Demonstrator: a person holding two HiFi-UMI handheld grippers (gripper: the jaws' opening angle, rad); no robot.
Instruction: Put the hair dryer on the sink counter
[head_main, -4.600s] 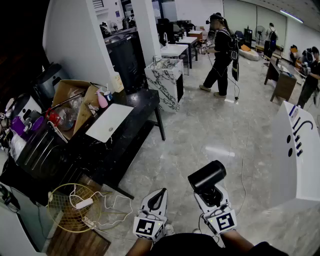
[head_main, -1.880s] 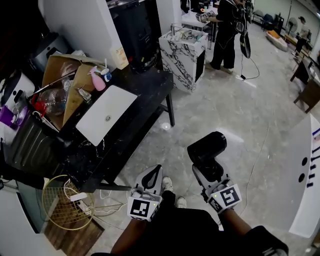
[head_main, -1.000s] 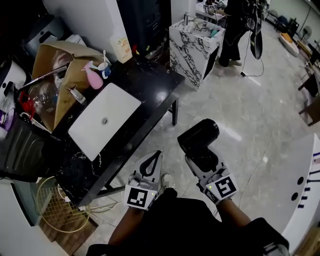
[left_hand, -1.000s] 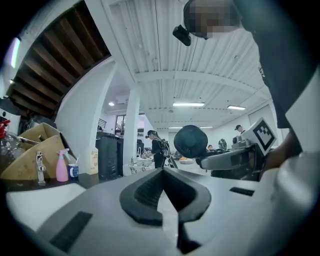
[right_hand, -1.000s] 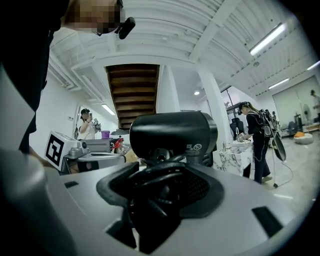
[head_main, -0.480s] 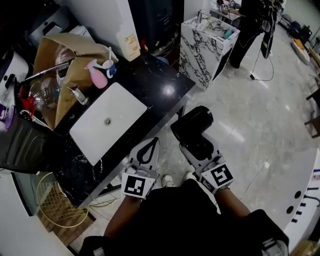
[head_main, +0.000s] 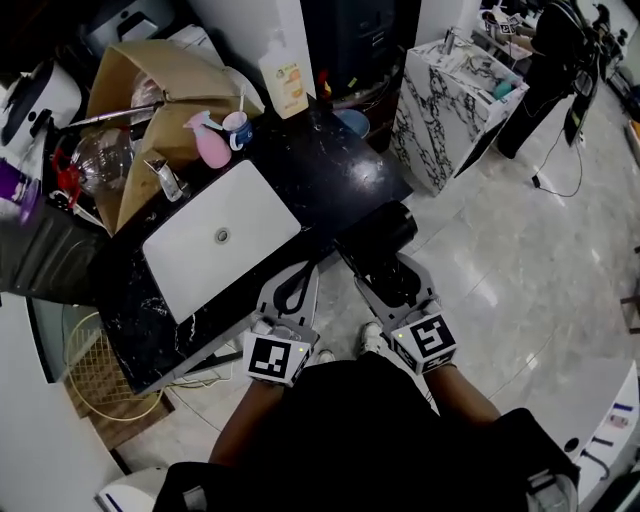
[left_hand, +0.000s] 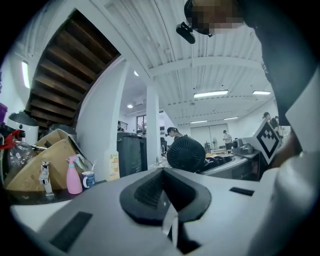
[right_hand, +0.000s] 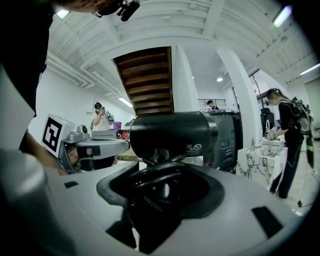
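Note:
The black hair dryer (head_main: 384, 237) hangs at the near right edge of the black sink counter (head_main: 345, 180), its barrel over the countertop's corner. My right gripper (head_main: 385, 278) is shut on its handle and coiled cord; in the right gripper view the hair dryer's barrel (right_hand: 172, 134) lies crosswise above the right gripper (right_hand: 161, 192). My left gripper (head_main: 299, 275) is shut on nothing, just beside the counter's front edge. In the left gripper view the left gripper (left_hand: 163, 175) points along the counter, with the hair dryer's rear grille (left_hand: 186, 154) to its right.
A white sink basin (head_main: 200, 255) with a faucet (head_main: 165, 178) fills the counter's left. A pink spray bottle (head_main: 210, 146), a mug (head_main: 238, 127), a soap bottle (head_main: 283, 78) and a cardboard box (head_main: 150, 85) stand behind. A marble cabinet (head_main: 455, 95) and a person (head_main: 555, 55) are far right.
The view has closed in on the sink counter. Both grippers, the right one still carrying the hair dryer, have moved from over the open floor to the counter's near edge.

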